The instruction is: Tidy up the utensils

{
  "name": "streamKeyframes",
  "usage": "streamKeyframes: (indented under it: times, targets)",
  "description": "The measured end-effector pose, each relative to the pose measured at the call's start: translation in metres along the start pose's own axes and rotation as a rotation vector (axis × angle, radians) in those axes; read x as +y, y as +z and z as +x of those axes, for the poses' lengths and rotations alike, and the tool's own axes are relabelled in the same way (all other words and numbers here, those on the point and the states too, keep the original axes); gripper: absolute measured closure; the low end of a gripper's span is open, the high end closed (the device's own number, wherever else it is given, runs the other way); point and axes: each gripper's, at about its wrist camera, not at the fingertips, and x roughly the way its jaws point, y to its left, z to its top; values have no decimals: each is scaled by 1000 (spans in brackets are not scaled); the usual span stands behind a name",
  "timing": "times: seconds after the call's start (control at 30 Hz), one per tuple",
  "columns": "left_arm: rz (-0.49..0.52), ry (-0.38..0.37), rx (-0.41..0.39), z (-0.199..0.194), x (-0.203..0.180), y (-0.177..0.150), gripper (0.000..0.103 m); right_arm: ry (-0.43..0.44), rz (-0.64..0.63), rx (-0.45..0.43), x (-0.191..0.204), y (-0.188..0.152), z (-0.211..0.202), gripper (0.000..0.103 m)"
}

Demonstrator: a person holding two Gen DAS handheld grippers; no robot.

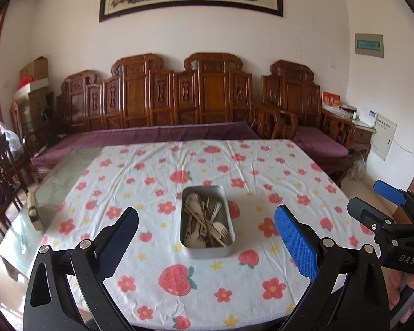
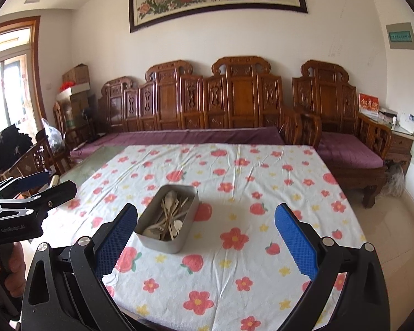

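Observation:
A rectangular metal tin stands on the flowered tablecloth and holds several pale wooden utensils: spoons, forks and chopsticks in a loose heap. My left gripper hovers above the near part of the table, wide open and empty, with the tin framed between its fingers. My right gripper is also wide open and empty, the tin and utensils lying ahead by its left finger. Each gripper shows at the edge of the other's view, right gripper and left gripper, both raised off the table.
The tablecloth covers most of a glass-topped table; a small brown object lies on the bare glass at the left. A carved wooden bench with purple cushions stands behind, and a wooden chair at the left.

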Motion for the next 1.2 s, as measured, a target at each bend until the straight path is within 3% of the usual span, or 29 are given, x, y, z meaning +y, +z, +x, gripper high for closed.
streamKeyframes:
  times: [0.53,1.2]
  targets:
    - [-27,39,-159,-62,3,31,8,-5,-21,-150,7,37,-64,3]
    - [-37,28,-168,-69,7,28,8,-16,-19,-139,6,32,-62,3]
